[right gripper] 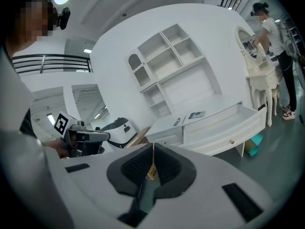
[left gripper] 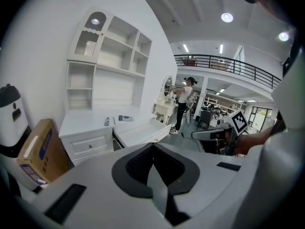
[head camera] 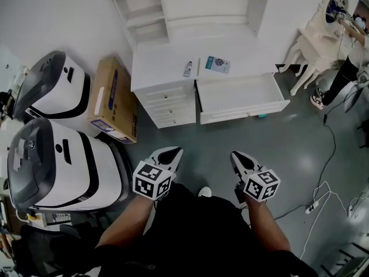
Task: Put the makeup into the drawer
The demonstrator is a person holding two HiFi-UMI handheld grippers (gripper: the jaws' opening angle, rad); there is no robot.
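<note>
A white table [head camera: 167, 62] is standing at the upper centre of the head view, with shelving [head camera: 173, 7] rising behind it and grey floor [head camera: 219, 134] stretching between it and you. Its drawer [head camera: 245, 113] is hanging open on the right. The makeup tube [head camera: 188, 68] is lying on the table top just beside a teal packet [head camera: 217, 64], above that drawer. A cardboard box [head camera: 112, 100] is sitting at the table's left, two white machines [head camera: 57, 166] are filling the left edge, and a white chair [head camera: 314, 45], a person [head camera: 346, 68] and cables [head camera: 323, 195] are occupying the right. You are holding the left tongs [head camera: 173, 152] and right tongs [head camera: 236, 154] low in the frame, both pressed together, a tan tag [right gripper: 151, 171] showing at the right pair's seam.
</note>
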